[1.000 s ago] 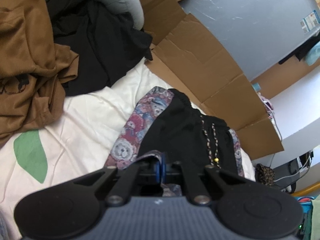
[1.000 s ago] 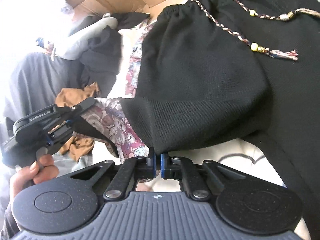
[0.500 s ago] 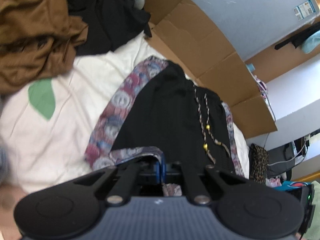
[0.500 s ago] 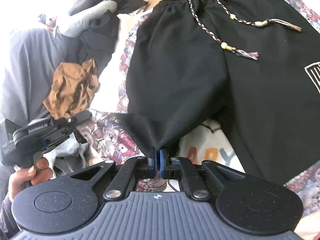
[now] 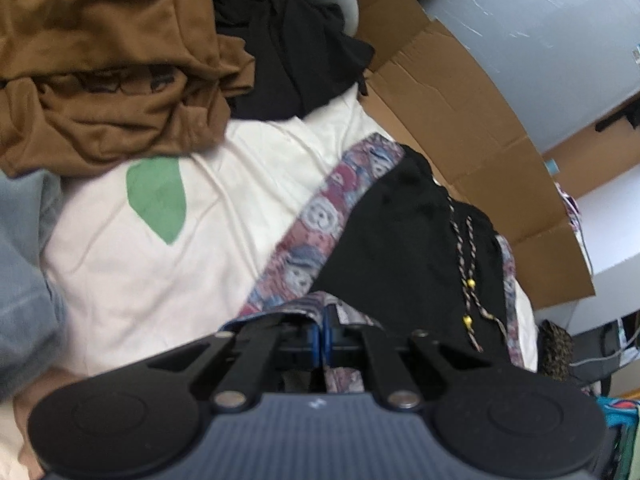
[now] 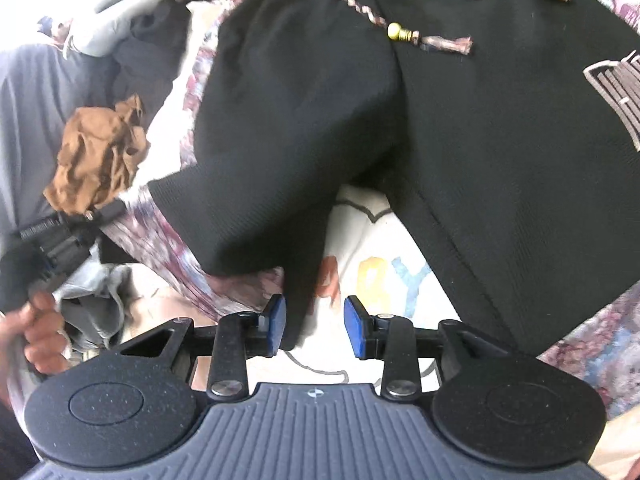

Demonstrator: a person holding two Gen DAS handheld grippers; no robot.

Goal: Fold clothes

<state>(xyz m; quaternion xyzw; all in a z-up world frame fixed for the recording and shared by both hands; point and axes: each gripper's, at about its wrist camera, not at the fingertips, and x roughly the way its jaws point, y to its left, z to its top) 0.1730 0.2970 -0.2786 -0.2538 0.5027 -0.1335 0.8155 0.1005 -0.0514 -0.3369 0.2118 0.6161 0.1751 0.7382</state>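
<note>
While the left tongs point(image 5: 322, 330) stay clamped on the patterned cloth point(image 5: 320, 216), the right tongs point(image 6: 315, 326) are opening, dropping the black shorts point(image 6: 460, 120) spread on the bed; next, probably, regrip for another fold.

From the left wrist view, open white bedsheet point(image 5: 224, 216) lies at ten o'clock, the widest clear passage. Beyond it a heaped brown garment point(image 5: 104, 64) and a black pile point(image 5: 296, 56) block eleven to twelve o'clock. Flattened cardboard point(image 5: 460, 112) walls off one to two o'clock. From the right wrist view, black shorts point(image 6: 460, 128) fill twelve to two o'clock; a strip of bare sheet point(image 6: 384, 276) stays free between the opening jaws.
</note>
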